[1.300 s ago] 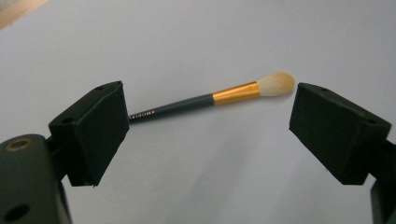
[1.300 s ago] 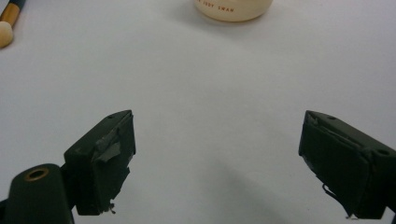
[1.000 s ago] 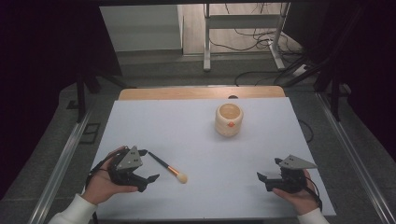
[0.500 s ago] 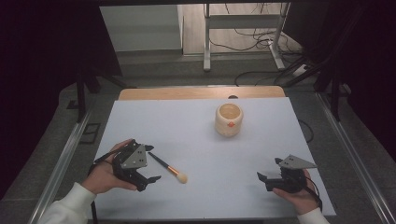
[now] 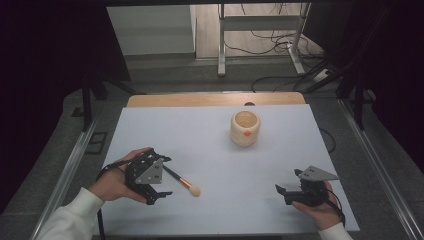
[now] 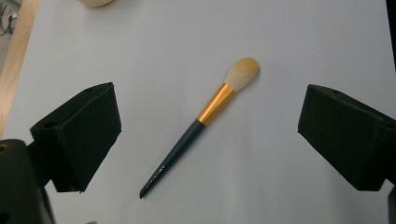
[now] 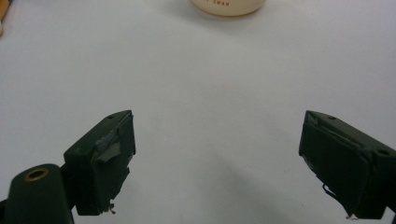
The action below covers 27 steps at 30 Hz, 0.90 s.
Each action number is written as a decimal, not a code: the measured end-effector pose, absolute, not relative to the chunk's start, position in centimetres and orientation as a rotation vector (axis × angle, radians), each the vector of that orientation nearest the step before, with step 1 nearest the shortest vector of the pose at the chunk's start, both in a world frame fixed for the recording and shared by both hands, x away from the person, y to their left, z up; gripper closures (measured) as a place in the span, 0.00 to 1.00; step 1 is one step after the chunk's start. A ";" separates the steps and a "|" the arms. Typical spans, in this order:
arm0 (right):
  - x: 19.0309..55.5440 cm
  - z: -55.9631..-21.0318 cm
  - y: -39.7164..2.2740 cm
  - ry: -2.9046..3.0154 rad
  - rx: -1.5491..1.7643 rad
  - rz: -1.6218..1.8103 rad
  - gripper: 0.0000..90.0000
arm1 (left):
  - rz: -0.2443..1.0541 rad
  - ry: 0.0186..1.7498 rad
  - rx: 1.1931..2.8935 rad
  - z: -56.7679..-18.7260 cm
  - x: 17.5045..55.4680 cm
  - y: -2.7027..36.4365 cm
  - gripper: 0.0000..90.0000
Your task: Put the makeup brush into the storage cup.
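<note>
One makeup brush [image 6: 201,123] is lying flat on the white tabletop [image 5: 210,150], directly between the wide-apart jaws of the left tool [image 5: 156,186], untouched. One cream cup [image 5: 245,128] is standing well beyond it, nothing lying between. The right tool [image 5: 286,192] is resting near the front edge, jaws apart and empty.
</note>
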State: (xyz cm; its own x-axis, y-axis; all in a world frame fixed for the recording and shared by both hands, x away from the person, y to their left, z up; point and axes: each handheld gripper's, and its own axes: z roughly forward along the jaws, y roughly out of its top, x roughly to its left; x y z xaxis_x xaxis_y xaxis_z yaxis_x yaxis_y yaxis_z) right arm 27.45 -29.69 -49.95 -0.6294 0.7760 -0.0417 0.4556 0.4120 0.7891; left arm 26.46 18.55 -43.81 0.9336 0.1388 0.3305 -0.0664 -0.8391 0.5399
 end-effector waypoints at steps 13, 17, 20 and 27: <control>27.5 -49.9 -29.8 2.270 1.053 1.085 0.13 | 0.523 -0.135 2.585 -43.5 28.0 18.0 0.06; 27.5 -50.0 -29.8 2.270 1.054 1.085 0.13 | 0.517 -0.213 2.582 -43.4 28.5 17.7 0.05; 27.5 -50.0 -29.8 2.270 1.054 1.084 0.13 | 0.503 -0.258 2.568 -43.2 28.8 17.5 0.05; 27.5 -50.0 -29.9 2.269 1.058 1.082 0.13 | 0.458 -0.321 2.646 -43.0 29.3 16.9 0.09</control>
